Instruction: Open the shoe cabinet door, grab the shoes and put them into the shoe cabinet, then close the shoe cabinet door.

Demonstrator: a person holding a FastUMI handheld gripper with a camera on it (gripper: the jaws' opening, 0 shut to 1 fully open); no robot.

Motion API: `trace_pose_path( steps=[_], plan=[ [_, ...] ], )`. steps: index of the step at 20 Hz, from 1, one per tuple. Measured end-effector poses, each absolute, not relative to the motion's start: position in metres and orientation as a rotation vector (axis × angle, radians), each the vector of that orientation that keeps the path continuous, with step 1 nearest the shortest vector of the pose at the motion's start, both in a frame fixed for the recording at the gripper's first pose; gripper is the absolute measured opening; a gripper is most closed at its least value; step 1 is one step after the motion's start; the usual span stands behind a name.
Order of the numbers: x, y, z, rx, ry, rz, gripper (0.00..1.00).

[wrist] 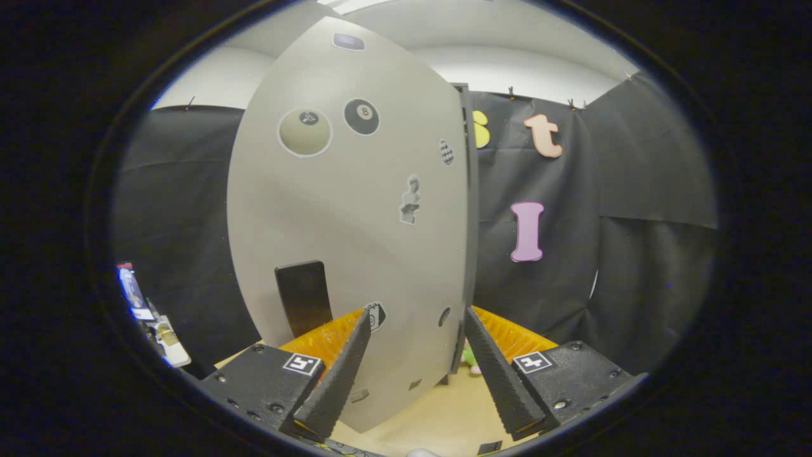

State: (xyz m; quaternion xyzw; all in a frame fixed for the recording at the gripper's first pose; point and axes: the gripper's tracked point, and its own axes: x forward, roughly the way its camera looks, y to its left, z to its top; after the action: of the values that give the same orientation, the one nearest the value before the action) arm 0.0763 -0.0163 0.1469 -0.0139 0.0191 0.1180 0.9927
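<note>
The grey shoe cabinet door [355, 228] stands upright right in front of me, covered with several stickers. Its dark rectangular handle [303, 304] sits low on the panel, just left of my left finger. My gripper [417, 314] is open, and the lower part of the door face lies just ahead of and between the fingers. My right fingertip [472, 320] is beside the door's dark right edge [468, 209]. A small pink and green thing [471, 358] peeks out low behind that edge; I cannot tell what it is.
The light wooden tabletop [444, 406] runs beneath the fingers and the door. Black cloth walls close in behind and to both sides. A few small items [149, 317] sit at the far left, beside the cloth.
</note>
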Motion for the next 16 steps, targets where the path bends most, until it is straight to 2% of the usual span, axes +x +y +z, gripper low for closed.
trace_pose_path(
  steps=[7, 16],
  plan=[
    [0.099, 0.085, 0.120, -0.051, 0.073, 0.309, 1.00],
    [0.070, 0.120, 0.146, -0.020, 0.044, 0.320, 1.00]
  ],
)
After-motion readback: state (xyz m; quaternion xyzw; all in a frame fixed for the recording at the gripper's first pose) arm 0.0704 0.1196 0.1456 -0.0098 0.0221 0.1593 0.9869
